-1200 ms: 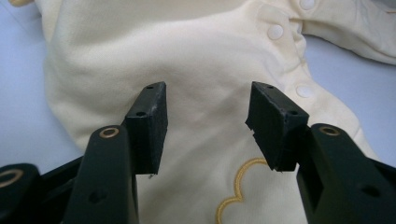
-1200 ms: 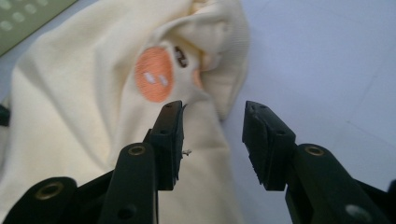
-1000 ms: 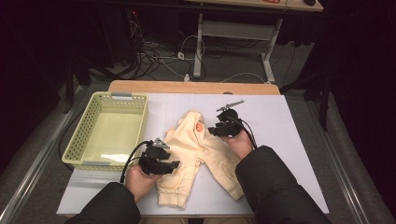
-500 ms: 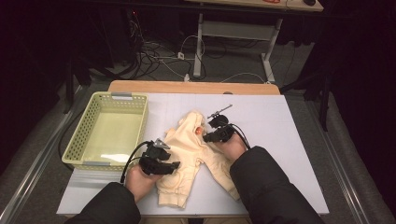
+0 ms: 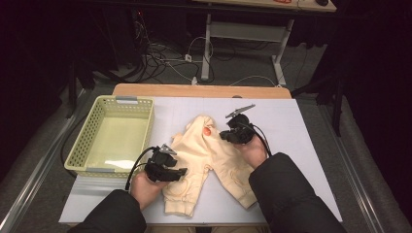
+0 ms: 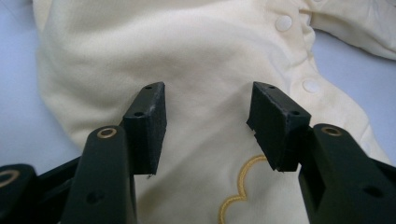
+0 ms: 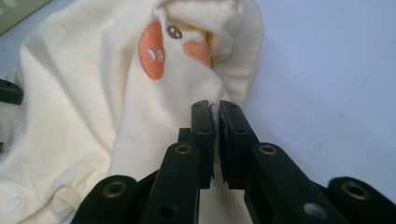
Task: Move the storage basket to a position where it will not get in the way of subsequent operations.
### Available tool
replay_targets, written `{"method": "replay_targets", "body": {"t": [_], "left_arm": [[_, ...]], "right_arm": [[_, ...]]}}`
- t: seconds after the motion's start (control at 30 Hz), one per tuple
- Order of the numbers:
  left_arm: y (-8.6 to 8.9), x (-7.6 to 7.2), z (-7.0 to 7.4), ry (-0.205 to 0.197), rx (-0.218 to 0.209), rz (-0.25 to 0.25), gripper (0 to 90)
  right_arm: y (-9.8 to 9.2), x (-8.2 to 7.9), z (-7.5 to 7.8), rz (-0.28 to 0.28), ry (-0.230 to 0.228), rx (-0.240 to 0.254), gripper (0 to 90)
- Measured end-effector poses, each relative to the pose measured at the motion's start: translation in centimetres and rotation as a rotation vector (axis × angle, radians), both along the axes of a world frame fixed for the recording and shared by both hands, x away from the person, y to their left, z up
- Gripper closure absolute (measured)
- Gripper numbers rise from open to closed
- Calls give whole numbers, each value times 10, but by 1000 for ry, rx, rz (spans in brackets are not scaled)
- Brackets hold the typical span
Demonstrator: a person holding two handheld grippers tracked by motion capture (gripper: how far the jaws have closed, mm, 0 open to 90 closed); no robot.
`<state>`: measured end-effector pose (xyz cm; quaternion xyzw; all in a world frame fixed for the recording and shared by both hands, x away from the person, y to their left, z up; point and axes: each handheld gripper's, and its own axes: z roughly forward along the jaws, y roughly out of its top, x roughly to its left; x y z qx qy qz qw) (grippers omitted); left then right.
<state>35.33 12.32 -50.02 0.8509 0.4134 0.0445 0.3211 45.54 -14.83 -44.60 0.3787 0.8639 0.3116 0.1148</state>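
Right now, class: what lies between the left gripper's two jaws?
In the left gripper view, the cream baby garment lies flat beneath the open left gripper; nothing is pinched between the jaws.

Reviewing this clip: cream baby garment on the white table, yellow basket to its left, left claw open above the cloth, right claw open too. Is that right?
Not quite. The right claw is shut, pinching a fold of the cream baby garment, as the right gripper view shows. The rest holds: the left claw stands open over the cloth, and the yellow basket sits left of the garment on the white table.

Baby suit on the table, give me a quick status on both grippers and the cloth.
Right gripper just closed, pinching the cream baby suit near its orange embroidery. Left gripper open over the suit's body. Basket beside it, nothing blocking.
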Motion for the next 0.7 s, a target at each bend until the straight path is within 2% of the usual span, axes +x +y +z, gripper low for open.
{"method": "replay_targets", "body": {"t": [0.13,0.27,0.37,0.5,0.57,0.7], "left_arm": [[0,1,-1,6,-1,1,446],[0,1,-1,8,-2,3,446],[0,1,-1,8,-2,1,446],[0,1,-1,9,-3,0,446],[0,1,-1,9,-3,1,446],[0,1,-2,11,-3,2,446]], "right_arm": [[-10,-6,10,-1,-21,7,866],[-11,-11,11,11,-20,3,866],[-4,-14,2,37,7,-9,865],[12,-20,-23,93,49,-63,864],[19,-22,-33,99,56,-68,864],[20,-25,-33,86,61,-56,850]]}}
